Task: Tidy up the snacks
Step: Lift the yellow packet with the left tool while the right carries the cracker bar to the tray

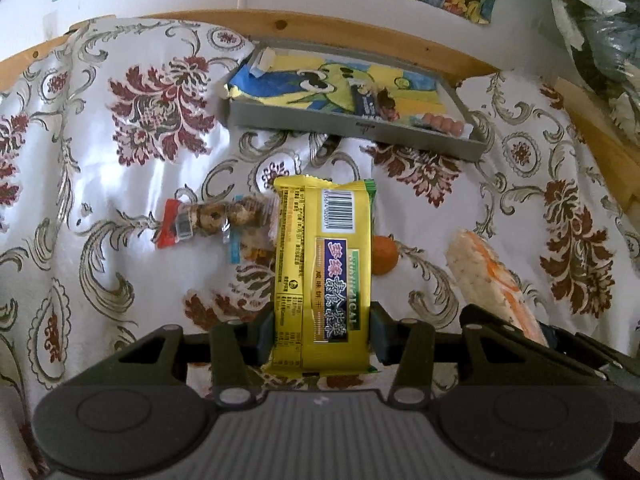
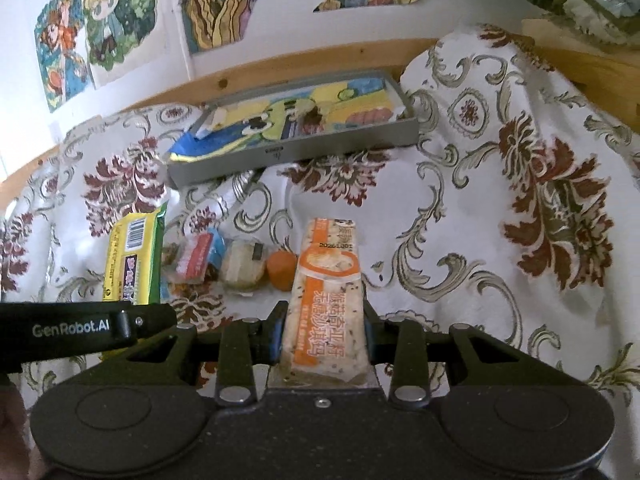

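My left gripper (image 1: 323,334) is shut on a yellow cracker packet (image 1: 324,264) with a barcode and a green edge, held lengthwise above the cloth. My right gripper (image 2: 325,338) is shut on a clear-and-orange snack bar (image 2: 326,288); the same snack bar (image 1: 492,280) shows at the right of the left wrist view, and the yellow packet (image 2: 134,256) at the left of the right wrist view. A grey tray (image 1: 352,126) at the back holds a blue-yellow cartoon bag and small snacks.
On the floral cloth (image 1: 120,152) lie a red-ended clear snack pack (image 1: 200,222), a small orange round thing (image 1: 384,256), a red-blue packet (image 2: 196,258) and a pale wrapped cake (image 2: 244,266). A wooden rail (image 2: 280,68) and postered wall stand behind the tray.
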Demonstrator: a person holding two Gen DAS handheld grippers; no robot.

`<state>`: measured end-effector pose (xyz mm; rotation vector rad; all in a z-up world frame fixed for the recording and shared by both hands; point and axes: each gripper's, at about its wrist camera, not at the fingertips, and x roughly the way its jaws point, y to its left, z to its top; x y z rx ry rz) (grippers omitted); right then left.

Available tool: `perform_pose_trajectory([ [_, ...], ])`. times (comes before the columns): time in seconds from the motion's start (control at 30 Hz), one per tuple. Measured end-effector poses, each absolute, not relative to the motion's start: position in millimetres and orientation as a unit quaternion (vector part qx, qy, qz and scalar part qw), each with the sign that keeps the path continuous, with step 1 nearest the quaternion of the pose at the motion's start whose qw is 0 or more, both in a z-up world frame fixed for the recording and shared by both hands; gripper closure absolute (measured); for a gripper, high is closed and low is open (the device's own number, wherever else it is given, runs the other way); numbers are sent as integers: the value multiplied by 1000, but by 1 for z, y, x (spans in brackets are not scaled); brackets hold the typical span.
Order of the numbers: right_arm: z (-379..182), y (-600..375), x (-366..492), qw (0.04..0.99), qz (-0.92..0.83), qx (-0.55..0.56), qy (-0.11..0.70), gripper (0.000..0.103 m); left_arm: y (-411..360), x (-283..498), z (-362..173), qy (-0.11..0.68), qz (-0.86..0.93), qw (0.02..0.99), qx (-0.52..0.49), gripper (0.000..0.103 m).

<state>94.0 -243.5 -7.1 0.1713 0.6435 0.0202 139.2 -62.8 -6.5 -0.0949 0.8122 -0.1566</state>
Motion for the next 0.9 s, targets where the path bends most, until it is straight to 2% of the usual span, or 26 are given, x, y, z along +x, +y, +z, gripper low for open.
perform_pose_trajectory([
  [0.4,31,-254,110,957,34,87,275,66,-66,163,24,367,-81,924,-74,52],
  [0.73,73,-268,181,972,79,25,221,66,-87,218,50,338,-65,938,-47,52],
  [0.9,82,-280,227,978,82,49,185,66,-99,256,57,333,-63,940,-43,52],
])
